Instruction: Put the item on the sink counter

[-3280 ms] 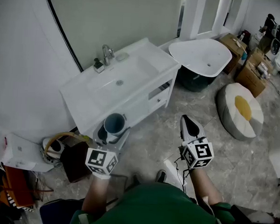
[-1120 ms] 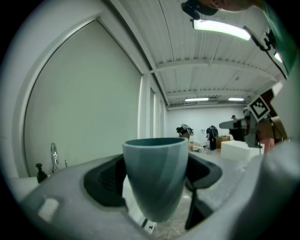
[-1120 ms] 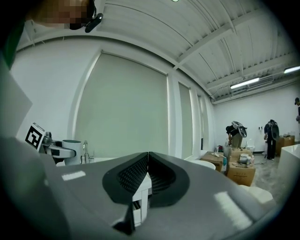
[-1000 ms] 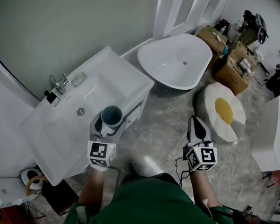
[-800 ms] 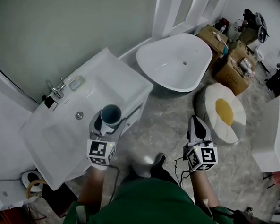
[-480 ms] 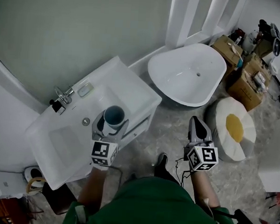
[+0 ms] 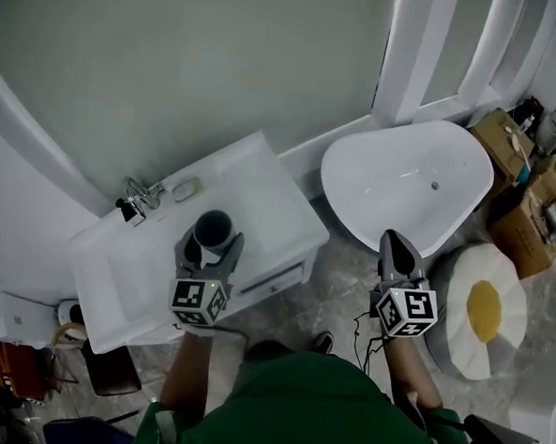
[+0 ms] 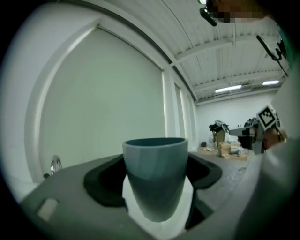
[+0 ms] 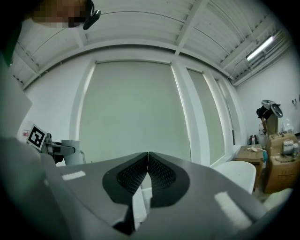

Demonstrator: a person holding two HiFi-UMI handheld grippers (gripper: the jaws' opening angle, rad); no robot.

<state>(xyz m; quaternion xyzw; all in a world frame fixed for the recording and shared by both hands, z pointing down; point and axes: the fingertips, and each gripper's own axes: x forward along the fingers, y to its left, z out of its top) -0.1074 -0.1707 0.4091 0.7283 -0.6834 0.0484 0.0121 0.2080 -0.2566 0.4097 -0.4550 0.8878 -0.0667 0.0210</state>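
Note:
A blue-grey cup [image 7: 213,230] [image 8: 156,176] stands upright between the jaws of my left gripper [image 7: 209,247] [image 8: 157,187], which is shut on it. In the head view cup and gripper hang over the right part of the white sink counter [image 7: 261,192], right of the basin [image 7: 115,272]. My right gripper [image 7: 397,256] [image 9: 148,173] is shut and empty, held over the floor between the counter and the bathtub. The left gripper with the cup [image 9: 70,150] shows far left in the right gripper view.
A faucet [image 7: 143,194] and a soap dish [image 7: 186,189] sit at the counter's back edge by the wall. A white bathtub [image 7: 407,182] stands to the right. Beyond it lie a round egg-pattern cushion [image 7: 484,309] and cardboard boxes [image 7: 530,166]. Clutter sits on the floor left of the vanity [image 7: 26,342].
The view has swung so the sink counter now lies under my left gripper and the cup, which earlier hung over its front edge. The right gripper keeps its pose.

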